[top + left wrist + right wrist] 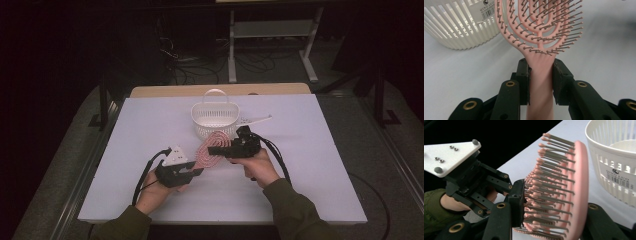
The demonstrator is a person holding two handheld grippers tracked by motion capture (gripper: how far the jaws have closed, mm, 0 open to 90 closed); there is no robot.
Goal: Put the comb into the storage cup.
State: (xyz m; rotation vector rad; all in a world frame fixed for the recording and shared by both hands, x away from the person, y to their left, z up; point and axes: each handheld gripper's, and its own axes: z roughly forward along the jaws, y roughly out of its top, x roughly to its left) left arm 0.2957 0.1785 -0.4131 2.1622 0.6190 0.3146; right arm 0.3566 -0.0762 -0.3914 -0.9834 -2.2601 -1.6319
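A white-topped desk [310,165] carries a white slatted basket [215,120] at mid-desk. Just in front of it a pink hairbrush [209,147] is held between both tools. The left tool [541,80] clamps the handle; the right tool [554,215] appears closed across the bristled head, one jaw on the bristle tips, the other behind the back.

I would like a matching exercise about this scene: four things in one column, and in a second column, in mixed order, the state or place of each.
Things:
1. left gripper
2. right gripper
3. pink hairbrush
4. white basket

States:
A. stands on the table beyond the brush
B. shut on the bristled head
C. held between both grippers
D. shut on the handle

Pairs: 1-D, 2-B, 3-C, 4-A
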